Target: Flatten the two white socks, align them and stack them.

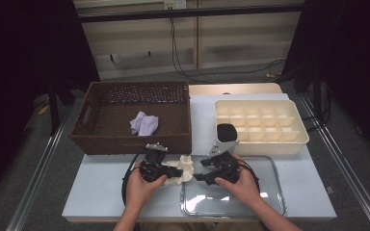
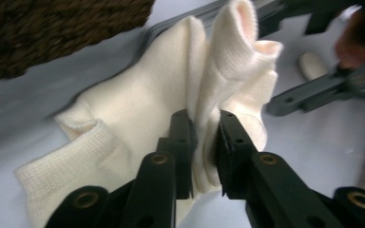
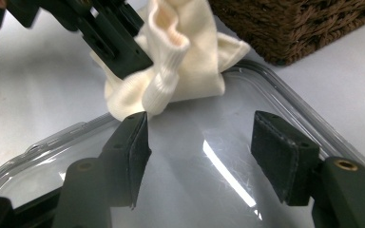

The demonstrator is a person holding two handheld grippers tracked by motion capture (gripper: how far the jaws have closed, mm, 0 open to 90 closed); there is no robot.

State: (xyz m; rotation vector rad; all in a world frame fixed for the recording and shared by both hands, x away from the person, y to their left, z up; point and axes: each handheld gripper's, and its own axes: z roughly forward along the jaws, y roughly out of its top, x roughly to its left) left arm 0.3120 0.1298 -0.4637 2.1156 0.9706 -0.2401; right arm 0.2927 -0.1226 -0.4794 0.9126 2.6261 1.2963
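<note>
Left claw pinching the cream socks, right claw waiting open, w/ slip risk.

Socks (image 2: 171, 114) sit on the bench (image 1: 101, 187) at the clear tray's (image 1: 274, 192) corner, just in front of the wicker basket (image 1: 173, 144). Left claw (image 2: 204, 142) is clamped on one fold of knit only, near its edge; my read: a pull now could slide the fabric out or drag the pair apart, since the rest lies loose. Right claw (image 3: 199, 142) hangs over the tray, jaws wide apart, nothing between them, left pad just beside the cuff; closing from here likely grabs air or snags the tray rim.
</note>
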